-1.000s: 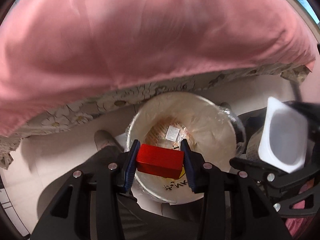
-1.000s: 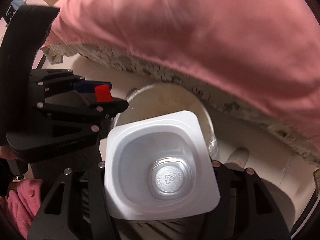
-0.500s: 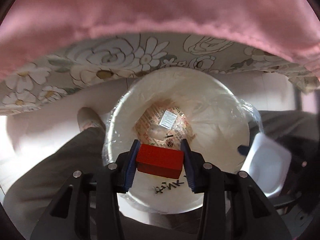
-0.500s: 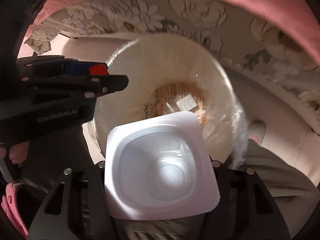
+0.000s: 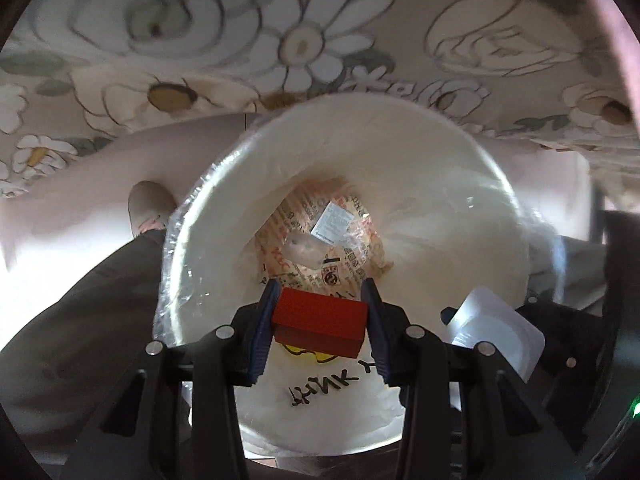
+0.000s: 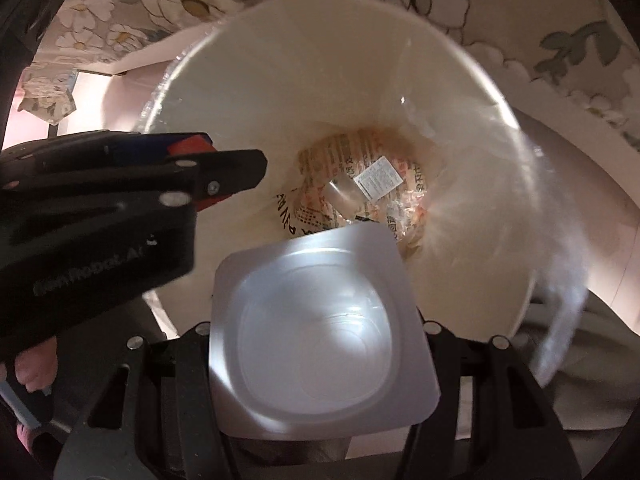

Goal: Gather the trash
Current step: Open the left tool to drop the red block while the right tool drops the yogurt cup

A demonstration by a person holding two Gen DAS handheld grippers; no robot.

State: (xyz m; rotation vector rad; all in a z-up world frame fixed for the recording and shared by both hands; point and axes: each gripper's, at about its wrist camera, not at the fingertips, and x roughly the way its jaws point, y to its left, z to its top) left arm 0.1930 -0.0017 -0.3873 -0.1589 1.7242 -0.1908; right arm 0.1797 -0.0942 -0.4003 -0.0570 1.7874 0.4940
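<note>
1. Hovering over the open mouth of the lined bin (image 5: 500,200), both grippers have been brought lower and closer than a second ago — the pink cover that filled the upper part of the earlier views has gone out of frame, and only the floral sheet (image 5: 304,40) is seen behind the rim.
2. The red block (image 5: 320,322) is held clamped between the blue pads of the left gripper (image 5: 320,328), directly above the liner, as in the earlier frames.
3. The white plastic cup (image 6: 320,340) is gripped across its body by the right gripper (image 6: 320,360), mouth toward the camera, now inside the rim's outline rather than beside it.
4. A printed wrapper (image 6: 376,184) already lies at the bottom of the bin.
5. Judged from this, the carry is finished — only the release of both items is left.
</note>
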